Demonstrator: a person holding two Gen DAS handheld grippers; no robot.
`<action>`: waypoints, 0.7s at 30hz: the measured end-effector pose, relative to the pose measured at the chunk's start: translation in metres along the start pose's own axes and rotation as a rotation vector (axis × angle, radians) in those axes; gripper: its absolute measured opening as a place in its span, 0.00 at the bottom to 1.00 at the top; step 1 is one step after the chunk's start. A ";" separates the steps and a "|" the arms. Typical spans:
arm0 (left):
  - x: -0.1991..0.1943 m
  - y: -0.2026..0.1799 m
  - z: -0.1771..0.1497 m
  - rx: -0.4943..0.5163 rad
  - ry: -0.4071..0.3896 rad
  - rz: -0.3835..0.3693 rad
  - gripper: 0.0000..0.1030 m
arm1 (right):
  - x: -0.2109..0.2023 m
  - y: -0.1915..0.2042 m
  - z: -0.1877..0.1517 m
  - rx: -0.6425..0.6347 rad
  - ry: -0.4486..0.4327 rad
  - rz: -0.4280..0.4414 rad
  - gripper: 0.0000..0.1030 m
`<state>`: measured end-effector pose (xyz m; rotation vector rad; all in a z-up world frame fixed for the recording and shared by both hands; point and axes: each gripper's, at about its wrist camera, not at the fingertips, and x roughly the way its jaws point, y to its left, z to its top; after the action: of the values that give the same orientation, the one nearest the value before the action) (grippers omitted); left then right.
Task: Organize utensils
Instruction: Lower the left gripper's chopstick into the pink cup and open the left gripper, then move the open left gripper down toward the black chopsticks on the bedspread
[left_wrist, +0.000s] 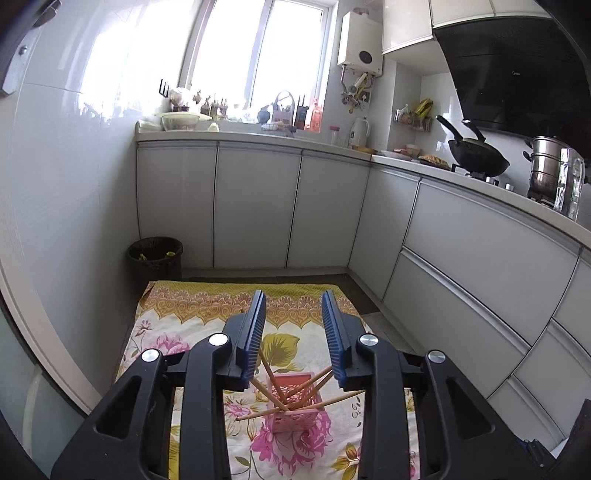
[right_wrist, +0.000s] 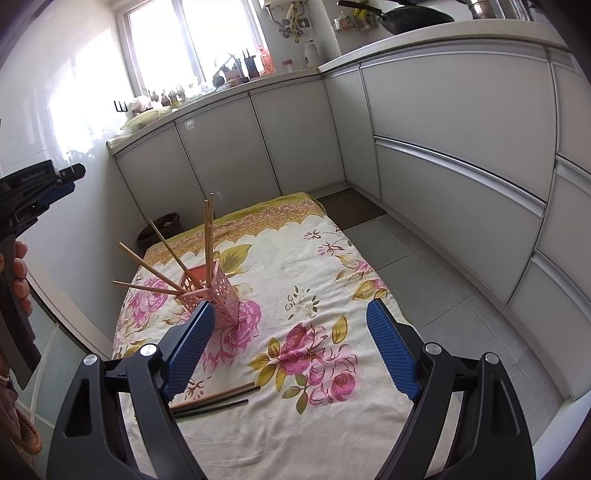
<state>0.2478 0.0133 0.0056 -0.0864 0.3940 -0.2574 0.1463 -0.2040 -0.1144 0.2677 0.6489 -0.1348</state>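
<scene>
A pink cut-out utensil holder (left_wrist: 293, 411) stands upright on the floral cloth, with several wooden chopsticks (left_wrist: 275, 387) fanned out in it. My left gripper (left_wrist: 293, 299) hovers above the holder, jaws apart, nothing between the blue pads. In the right wrist view the holder (right_wrist: 218, 295) stands left of centre, its chopsticks (right_wrist: 207, 236) leaning left and upward. My right gripper (right_wrist: 291, 306) is wide open and empty over the cloth, its left pad (right_wrist: 188, 347) near the holder's base. A few loose chopsticks (right_wrist: 218, 397), one brown and the others dark, lie on the cloth below that pad. The left gripper (right_wrist: 74, 177) shows at the far left.
The floral cloth (right_wrist: 314, 424) covers a low surface on the kitchen floor. A dark bin (left_wrist: 155, 256) stands in the far left corner. White cabinets (left_wrist: 255, 206) run along the back and right, with a wok (left_wrist: 476, 155) and a steel pot (left_wrist: 546, 166) on the counter. A person's hand (right_wrist: 18, 273) grips the left handle.
</scene>
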 end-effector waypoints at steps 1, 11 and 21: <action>-0.011 -0.001 0.002 0.005 -0.013 -0.008 0.40 | 0.000 -0.002 0.000 0.017 0.014 0.009 0.80; -0.058 0.000 -0.045 0.102 0.106 -0.035 0.88 | -0.010 -0.019 -0.009 0.097 0.090 0.004 0.88; -0.041 0.033 -0.143 -0.016 0.374 -0.047 0.93 | -0.009 -0.035 -0.042 0.095 0.185 -0.029 0.91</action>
<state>0.1628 0.0514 -0.1153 -0.0625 0.7665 -0.3175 0.1080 -0.2252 -0.1479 0.3652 0.8312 -0.1701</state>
